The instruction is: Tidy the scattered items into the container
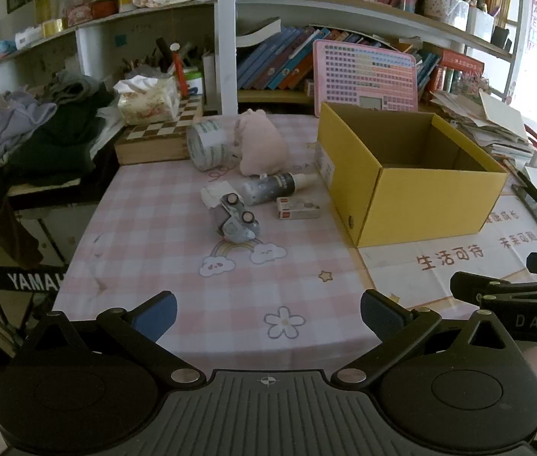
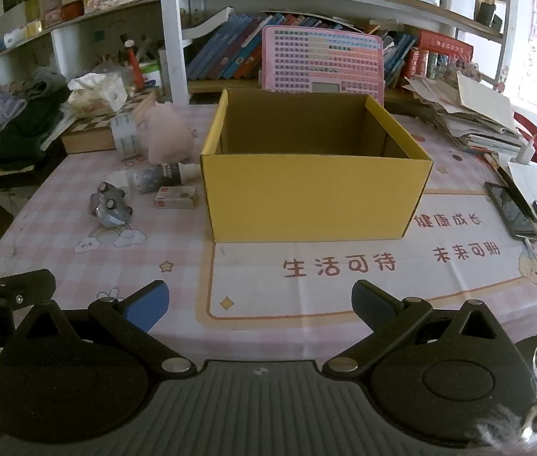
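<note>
An open yellow cardboard box (image 1: pixel 431 205) (image 2: pixel 314 197) stands on the pink checked tablecloth with nothing visible inside. Left of it lie a grey toy car (image 1: pixel 236 218) (image 2: pixel 111 205), a small bottle on its side (image 1: pixel 272 188) (image 2: pixel 162 176), a small flat carton (image 1: pixel 298 208) (image 2: pixel 176 197), a pink plush toy (image 1: pixel 261 142) (image 2: pixel 168 133), a roll of tape (image 1: pixel 207 144) (image 2: pixel 126 135) and a crumpled white scrap (image 1: pixel 215 193). My left gripper (image 1: pixel 268 313) hovers open near the table's front edge, well short of the items. My right gripper (image 2: pixel 261 304) hovers open in front of the box.
A chessboard box (image 1: pixel 158 140) with a tissue pack sits at the back left beside piled clothes (image 1: pixel 40 133). A pink keyboard toy (image 2: pixel 321 60) leans behind the box. Paper stacks (image 2: pixel 477 114) and two phones (image 2: pixel 526 216) lie at the right. Bookshelves line the back.
</note>
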`<state>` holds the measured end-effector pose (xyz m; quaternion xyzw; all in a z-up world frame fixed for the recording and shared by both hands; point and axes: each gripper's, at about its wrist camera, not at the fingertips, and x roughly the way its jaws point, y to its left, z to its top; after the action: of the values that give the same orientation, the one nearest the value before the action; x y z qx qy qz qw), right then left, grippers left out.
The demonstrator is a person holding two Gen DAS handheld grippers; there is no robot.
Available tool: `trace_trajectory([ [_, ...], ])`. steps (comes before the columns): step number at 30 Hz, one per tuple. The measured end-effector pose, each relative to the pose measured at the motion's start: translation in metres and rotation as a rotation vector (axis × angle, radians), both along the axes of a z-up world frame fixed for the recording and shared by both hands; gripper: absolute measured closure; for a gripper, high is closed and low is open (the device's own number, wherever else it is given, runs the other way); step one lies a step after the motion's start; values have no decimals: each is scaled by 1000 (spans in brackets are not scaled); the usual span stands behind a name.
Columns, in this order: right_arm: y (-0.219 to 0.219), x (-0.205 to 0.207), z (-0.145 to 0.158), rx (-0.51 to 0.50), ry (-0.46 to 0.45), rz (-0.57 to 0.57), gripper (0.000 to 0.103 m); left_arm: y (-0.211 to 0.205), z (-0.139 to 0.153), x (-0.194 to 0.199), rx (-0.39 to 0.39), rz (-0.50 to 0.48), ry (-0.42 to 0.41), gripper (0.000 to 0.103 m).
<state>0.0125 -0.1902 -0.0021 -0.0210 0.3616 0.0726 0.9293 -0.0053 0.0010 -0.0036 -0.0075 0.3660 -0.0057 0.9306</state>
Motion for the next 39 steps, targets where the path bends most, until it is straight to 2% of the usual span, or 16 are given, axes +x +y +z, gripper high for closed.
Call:
trace_trajectory([
  [29, 5, 4, -2, -1, 7, 4, 0, 7, 1, 9, -12, -24, 11, 0],
  [39, 5, 5, -2, 0, 8, 4, 0, 7, 1, 10, 9, -32, 15, 0],
])
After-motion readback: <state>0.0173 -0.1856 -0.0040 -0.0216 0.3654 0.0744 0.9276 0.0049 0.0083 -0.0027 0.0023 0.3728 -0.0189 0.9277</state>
